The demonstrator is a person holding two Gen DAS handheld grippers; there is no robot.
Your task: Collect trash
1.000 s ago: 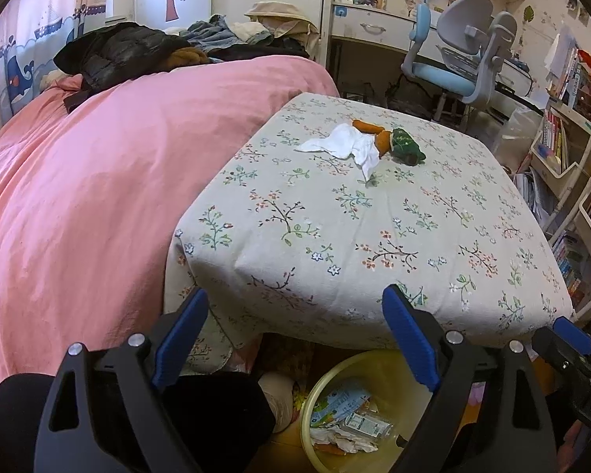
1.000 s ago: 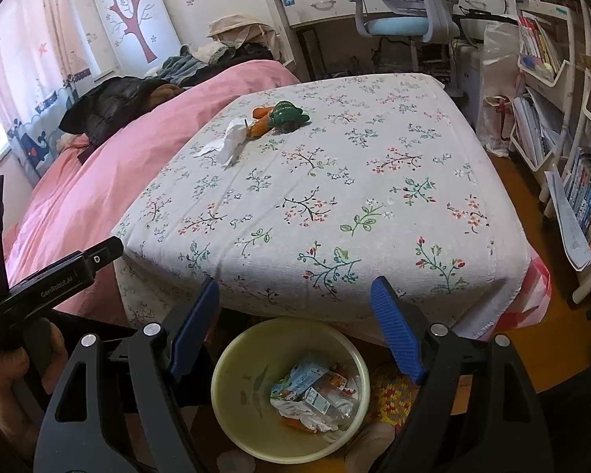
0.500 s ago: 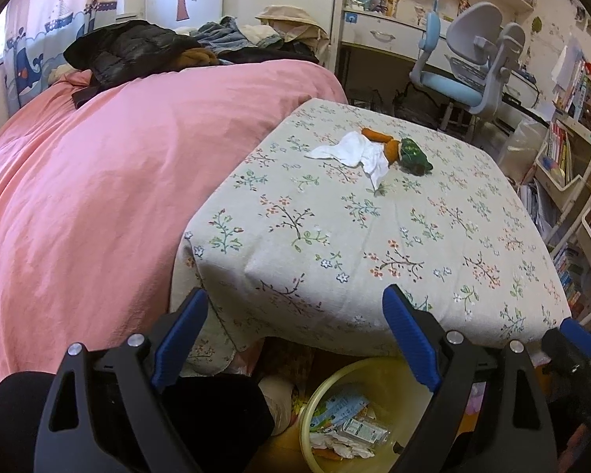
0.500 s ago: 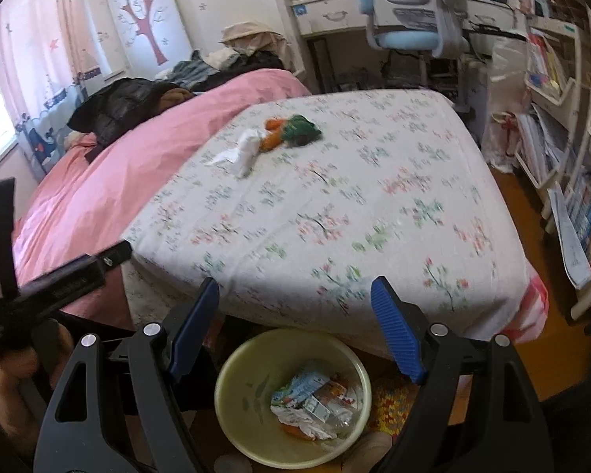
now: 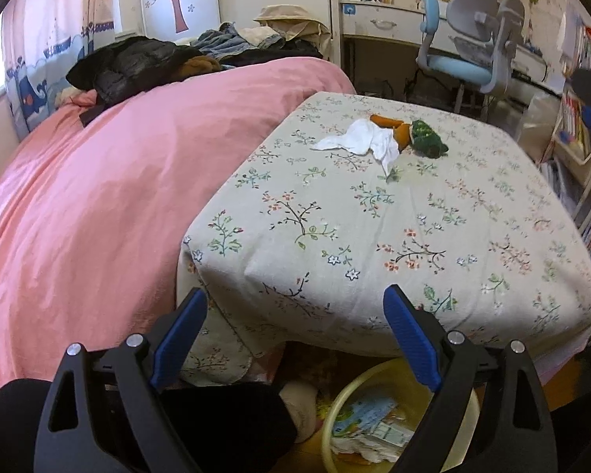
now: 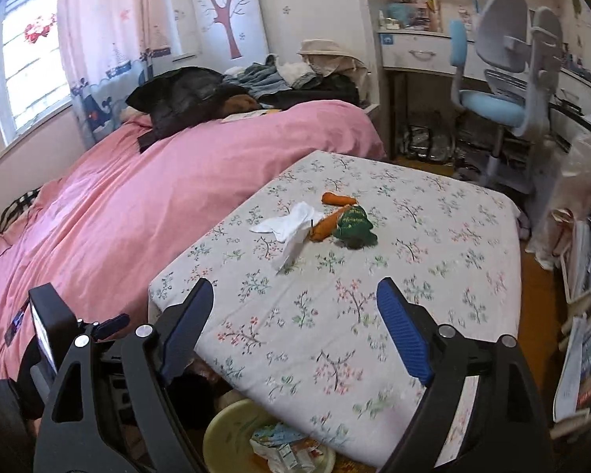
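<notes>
Both grippers empty, trash waiting on the flowered bench.

From the left of the frame: the pink bed, then the bench with one crumpled white tissue at its centre, touching two orange carrot toys and one green wrapper-like bundle. The tissue looks light, soft and limp; pinching its raised middle fold seems best. Left gripper and right gripper both have their fingers spread wide, nothing between them; the right's have just been opening. One yellow bin sits low, already holding scraps.
</notes>
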